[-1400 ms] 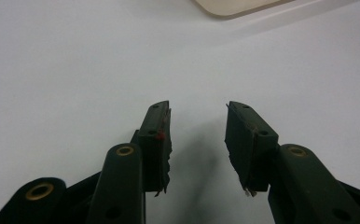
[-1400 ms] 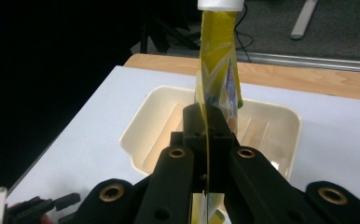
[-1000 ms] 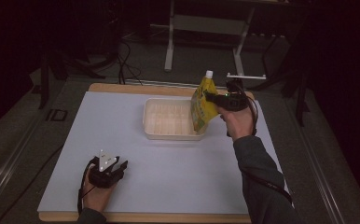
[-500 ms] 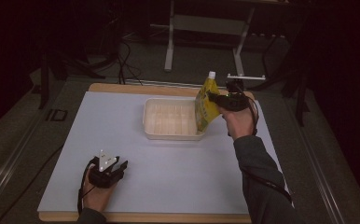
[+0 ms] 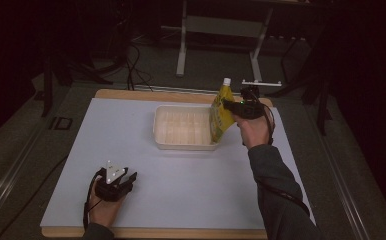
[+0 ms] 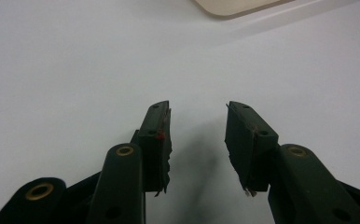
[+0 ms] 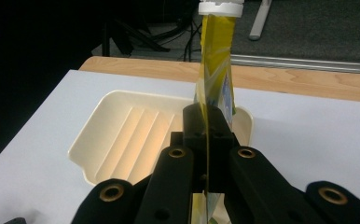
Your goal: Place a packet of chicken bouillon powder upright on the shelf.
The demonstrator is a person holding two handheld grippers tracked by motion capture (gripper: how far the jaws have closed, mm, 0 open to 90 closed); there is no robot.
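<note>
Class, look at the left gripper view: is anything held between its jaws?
No, the left gripper stands open over the bare white table.

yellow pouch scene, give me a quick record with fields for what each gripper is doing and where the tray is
held item: yellow spouted plastic pouch with a white cap, upright, cap on top
right gripper: shut on the pouch, holding it over the right end of the tray
container: cream ribbed plastic tray, nothing lying in the part that shows
left gripper: open, nothing between the jaws, low over the table near its front left
surface: white table top with a wooden edge
</note>
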